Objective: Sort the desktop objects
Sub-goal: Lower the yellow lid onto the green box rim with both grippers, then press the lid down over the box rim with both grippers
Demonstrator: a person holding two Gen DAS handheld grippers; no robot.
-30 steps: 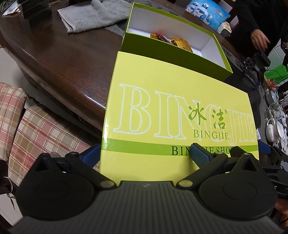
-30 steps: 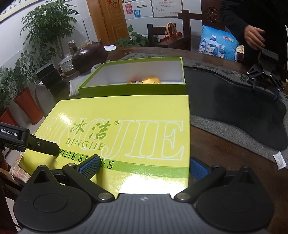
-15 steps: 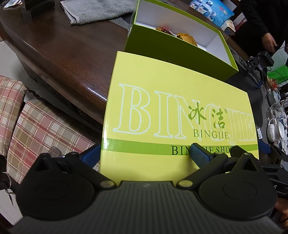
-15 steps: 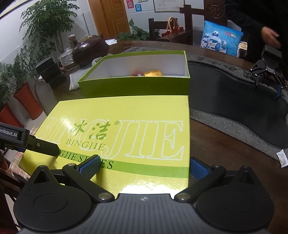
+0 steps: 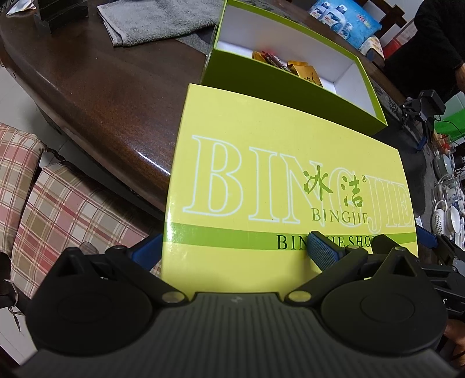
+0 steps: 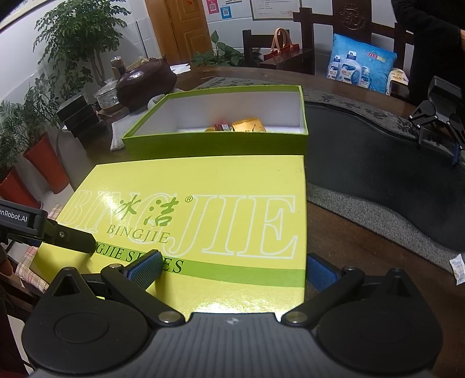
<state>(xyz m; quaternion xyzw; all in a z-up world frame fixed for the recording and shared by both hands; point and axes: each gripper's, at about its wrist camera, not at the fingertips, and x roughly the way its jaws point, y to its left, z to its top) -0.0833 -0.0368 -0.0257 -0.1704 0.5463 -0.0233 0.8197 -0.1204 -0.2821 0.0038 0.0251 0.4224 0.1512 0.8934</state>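
Having lifted higher over the open box (image 6: 215, 142), I am holding the yellow lid (image 6: 203, 221) just short of it, left gripper (image 5: 232, 250) and right gripper (image 6: 232, 267) each clamping one near corner, long axis crosswise.

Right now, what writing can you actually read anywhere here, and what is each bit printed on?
"BINGJIE", large outlined letters: yellow box lid
"冰洁" with "®", and small "BINGJIE": same lid
"BIN…IE SHO…": lid's lower line, partly hidden by the left gripper; likewise by the right gripper
"enRobot.AI", cut off: black gripper body
Wall notices, blue detergent bag, small sachet: too small or blurred.
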